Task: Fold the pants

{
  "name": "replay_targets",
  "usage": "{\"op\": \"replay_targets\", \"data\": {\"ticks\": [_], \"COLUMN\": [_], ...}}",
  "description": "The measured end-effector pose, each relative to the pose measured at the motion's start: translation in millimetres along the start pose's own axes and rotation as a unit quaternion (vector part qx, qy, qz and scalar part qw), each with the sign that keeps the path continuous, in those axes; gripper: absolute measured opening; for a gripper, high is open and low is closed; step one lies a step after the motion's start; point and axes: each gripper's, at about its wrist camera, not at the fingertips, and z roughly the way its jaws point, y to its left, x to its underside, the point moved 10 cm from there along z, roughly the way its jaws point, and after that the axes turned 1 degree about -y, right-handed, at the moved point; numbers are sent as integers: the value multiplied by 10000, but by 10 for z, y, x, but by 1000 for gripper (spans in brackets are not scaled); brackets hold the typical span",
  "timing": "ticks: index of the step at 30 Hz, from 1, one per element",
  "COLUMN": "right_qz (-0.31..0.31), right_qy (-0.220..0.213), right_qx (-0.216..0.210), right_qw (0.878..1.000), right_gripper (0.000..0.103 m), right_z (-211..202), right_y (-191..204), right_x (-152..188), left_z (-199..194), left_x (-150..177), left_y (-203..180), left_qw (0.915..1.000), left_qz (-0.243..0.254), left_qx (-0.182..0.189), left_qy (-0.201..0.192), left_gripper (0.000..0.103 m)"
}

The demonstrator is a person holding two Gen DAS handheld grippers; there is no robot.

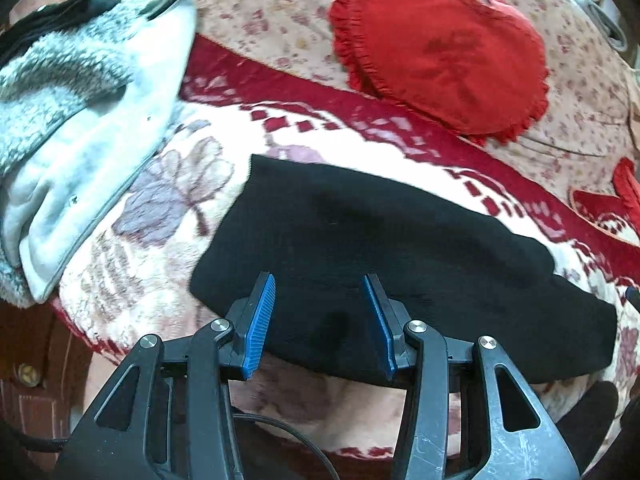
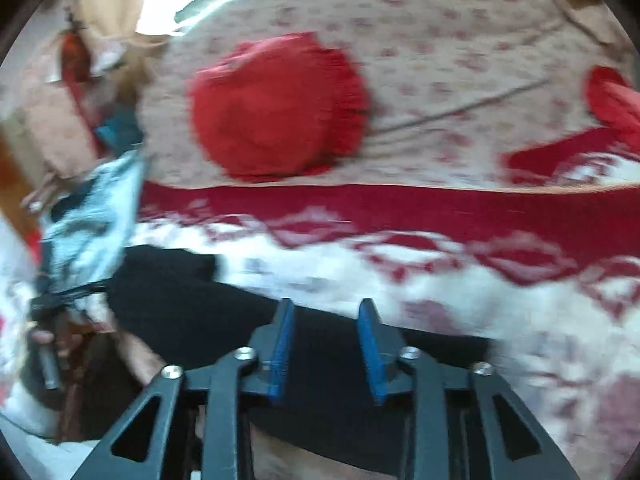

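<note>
The black pants (image 1: 380,248) lie folded into a flat, wide band across a red and white fleece blanket (image 1: 168,208). My left gripper (image 1: 319,280) hovers over their near left part, its blue pads (image 1: 260,320) apart with no cloth pinched between them. In the blurred right wrist view the pants (image 2: 180,292) run from the left edge under my right gripper (image 2: 326,304). Its jaws also stand apart above the cloth, holding nothing.
A red frilled heart cushion (image 1: 440,52) (image 2: 276,108) rests on the floral sheet (image 1: 272,8) behind the blanket. A pile of grey fleece clothing (image 1: 80,100) (image 2: 92,216) lies left of the pants. The bed's near edge drops off at the lower left beside dark wooden furniture (image 1: 24,360).
</note>
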Motion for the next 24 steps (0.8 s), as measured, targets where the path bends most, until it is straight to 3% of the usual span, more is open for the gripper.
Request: {"op": "replay_targets", "data": {"ticks": [6, 13, 20, 23, 24], "right_qz": [-503, -1032, -1197, -1145, -1069], "right_qy": [385, 715, 1063, 1099, 1067], "right_qx": [-776, -1060, -859, -747, -752], "right_qw": [9950, 9864, 9834, 9845, 9857], "right_gripper": [33, 33, 33, 33, 33], "right_z": [779, 1362, 1793, 1990, 2053], "right_y": [863, 1578, 1659, 1606, 1601], "right_x": [-98, -145, -64, -119, -165], "left_z": [61, 173, 316, 420, 459], "left_x": [-10, -74, -161, -216, -238], "left_y": [123, 132, 147, 192, 229], "left_qw": [9996, 9993, 9991, 9993, 9993], "left_qz": [39, 98, 170, 115, 60], "left_qx": [-288, -348, -368, -342, -379], "left_qy": [-27, -58, -78, -59, -35], "left_gripper": [44, 50, 58, 66, 73]}}
